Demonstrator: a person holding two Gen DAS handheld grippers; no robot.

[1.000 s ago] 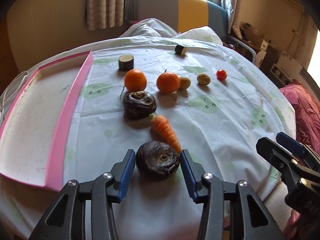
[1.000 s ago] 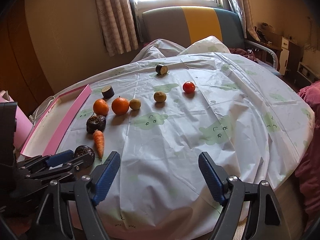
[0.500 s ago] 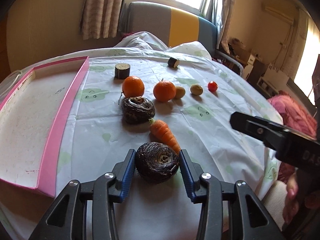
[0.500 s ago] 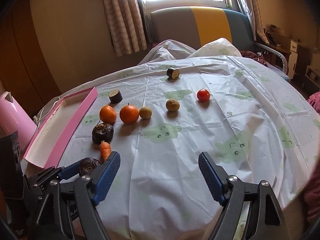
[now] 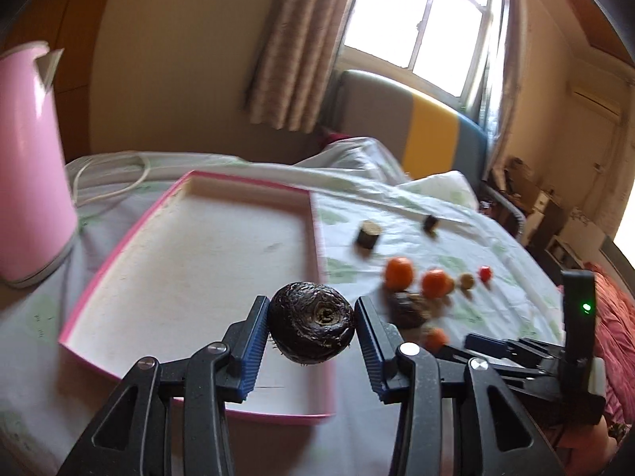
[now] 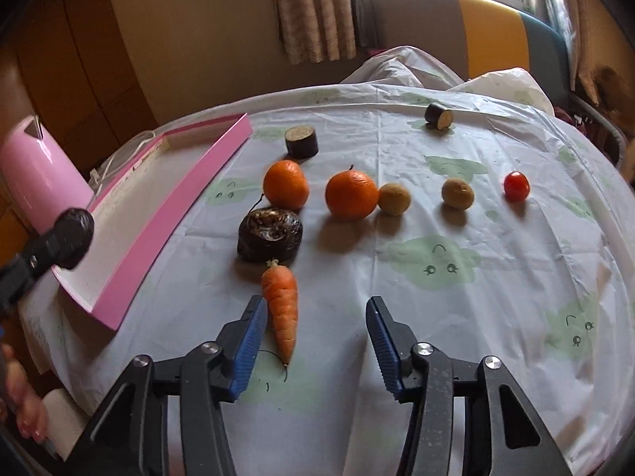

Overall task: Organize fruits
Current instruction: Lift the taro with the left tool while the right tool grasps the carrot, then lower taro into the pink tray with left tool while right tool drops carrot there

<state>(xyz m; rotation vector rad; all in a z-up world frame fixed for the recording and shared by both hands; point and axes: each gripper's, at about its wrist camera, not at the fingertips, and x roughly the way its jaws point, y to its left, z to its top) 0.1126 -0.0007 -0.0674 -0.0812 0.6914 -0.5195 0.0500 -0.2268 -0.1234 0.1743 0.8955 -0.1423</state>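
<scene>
My left gripper (image 5: 311, 331) is shut on a dark, wrinkled round fruit (image 5: 311, 327) and holds it in the air above the near right part of the pink-rimmed white tray (image 5: 198, 254). It also shows at the left of the right wrist view (image 6: 73, 234). My right gripper (image 6: 313, 341) is open, low over the tablecloth, with the carrot (image 6: 281, 309) just inside its left finger. A second dark fruit (image 6: 270, 234), two oranges (image 6: 285, 184) (image 6: 351, 194), two small brown fruits (image 6: 393, 198) (image 6: 457, 194) and a red tomato (image 6: 516, 185) lie beyond.
A pink kettle (image 5: 27, 158) with a white cord stands left of the tray. Two dark cut stubs (image 6: 301, 142) (image 6: 438, 116) lie further back on the cloth. A bed and a striped headboard (image 6: 476, 35) stand behind the table.
My left gripper has lifted the dark fruit off the cloth and swung it left over the tray. My right gripper has moved forward and left to the carrot.
</scene>
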